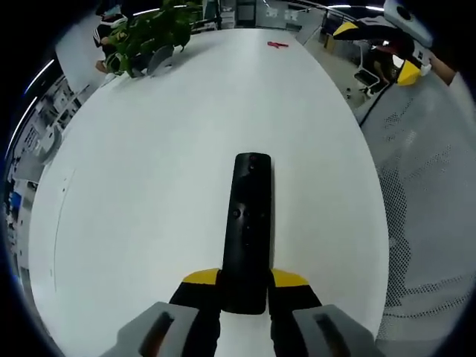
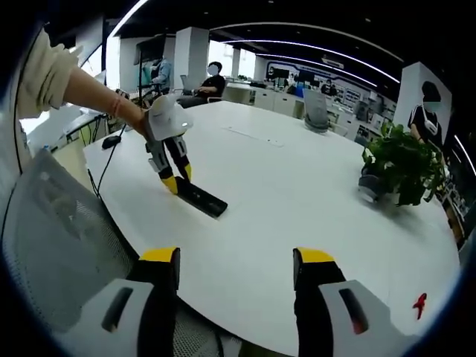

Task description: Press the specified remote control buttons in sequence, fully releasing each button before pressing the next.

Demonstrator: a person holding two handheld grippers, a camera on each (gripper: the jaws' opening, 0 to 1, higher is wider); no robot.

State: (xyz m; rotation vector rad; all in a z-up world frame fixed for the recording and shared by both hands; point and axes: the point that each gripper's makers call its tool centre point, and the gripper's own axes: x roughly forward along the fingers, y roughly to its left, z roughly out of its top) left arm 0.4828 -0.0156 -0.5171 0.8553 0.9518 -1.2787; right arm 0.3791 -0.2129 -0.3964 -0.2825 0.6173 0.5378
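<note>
A black remote control [image 1: 249,216] lies lengthwise on the white table [image 1: 149,186], buttons up. My left gripper [image 1: 245,286] is shut on its near end, yellow-tipped jaws pressing both sides. In the right gripper view the same remote [image 2: 202,198] lies near the table's left edge, with the left gripper [image 2: 178,178] held by a person's hand over its end. My right gripper [image 2: 238,256] stands open beyond the table's near edge, nothing between its jaws. It also appears open at the upper right of the left gripper view [image 1: 375,50], away from the table.
A potted green plant [image 2: 401,167] stands on the table, also seen in the left gripper view [image 1: 149,33]. A small red object [image 2: 419,303] lies near the table edge. A grey mesh chair [image 1: 428,186] stands beside the table. People sit at desks [image 2: 212,78] behind.
</note>
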